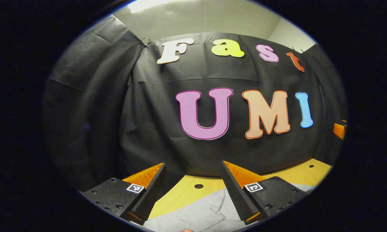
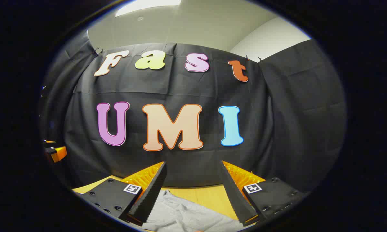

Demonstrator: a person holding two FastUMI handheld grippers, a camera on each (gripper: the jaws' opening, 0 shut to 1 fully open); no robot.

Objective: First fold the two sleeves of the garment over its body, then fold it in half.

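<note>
In the left gripper view, the left hand-held gripper (image 1: 193, 167) is raised above the worktop (image 1: 184, 193) with its fingers spread wide and nothing between them. The grey garment (image 1: 196, 214) lies flat on the yellow worktop below and just ahead of the fingertips, showing in the gap between the fingers and running under the right finger; neither finger touches it. A small part of the other gripper shows at the far right edge of this view.

In the right gripper view, the right hand-held gripper (image 2: 193, 167) is likewise wide apart and empty, held above the worktop (image 2: 209, 195). The garment (image 2: 180, 214) lies rumpled beneath it, mostly toward the left finger, clear of both fingers.
</note>
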